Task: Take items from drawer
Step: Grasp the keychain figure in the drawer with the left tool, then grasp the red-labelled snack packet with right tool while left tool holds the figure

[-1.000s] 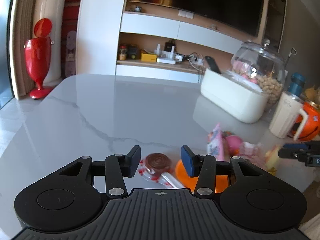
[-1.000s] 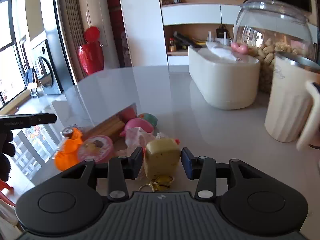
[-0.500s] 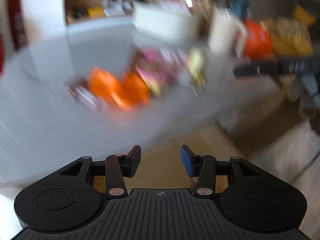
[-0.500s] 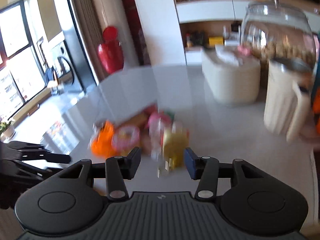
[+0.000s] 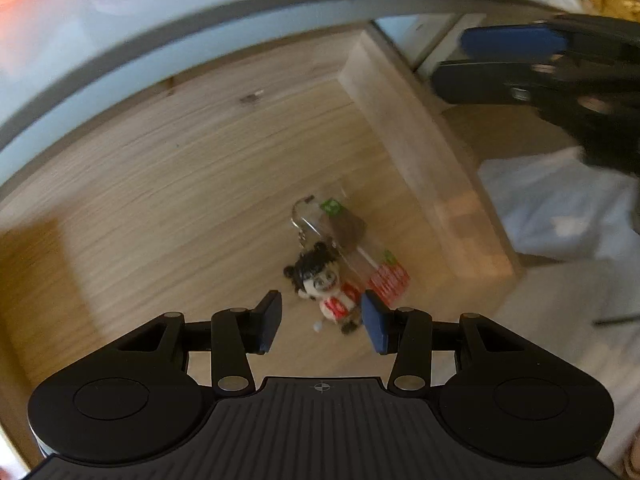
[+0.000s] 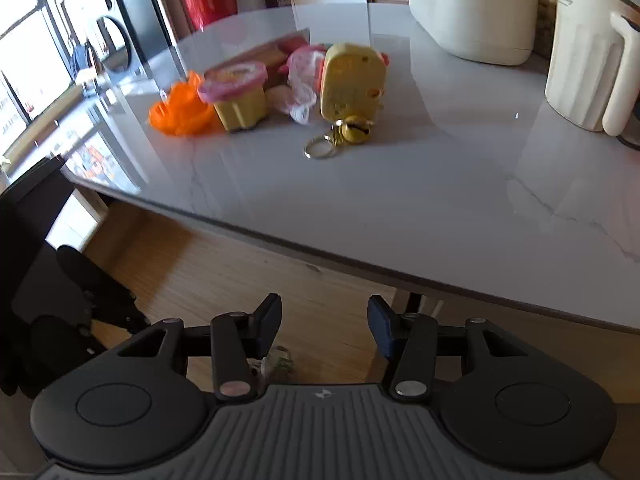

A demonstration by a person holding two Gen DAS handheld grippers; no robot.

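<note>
The left wrist view looks down into the open wooden drawer (image 5: 168, 176). A small doll keychain (image 5: 320, 280) with black hair and a red-and-white body lies on its floor beside a clear wrapped packet (image 5: 352, 240). My left gripper (image 5: 320, 322) hangs open just above the doll, a finger on either side. My right gripper (image 6: 323, 324) is open and holds nothing, above the drawer (image 6: 224, 280) below the table edge; it also shows in the left wrist view as the right gripper (image 5: 520, 64). A yellow toy with a keyring (image 6: 352, 84) stands on the marble table (image 6: 400, 200).
On the table sit an orange wrapper (image 6: 180, 112), a pink-lidded yellow cup (image 6: 238, 96), a crinkled wrapped sweet (image 6: 302, 84), a white oval box (image 6: 472, 24) and a cream jug (image 6: 584, 60). The table edge (image 5: 240, 12) overhangs the drawer. The drawer's right wall (image 5: 420, 148) is close.
Both grippers have swung off the tabletop and down to the drawer. The right gripper let go of the yellow toy, which now stands on the table. The left gripper now hovers over the doll.
</note>
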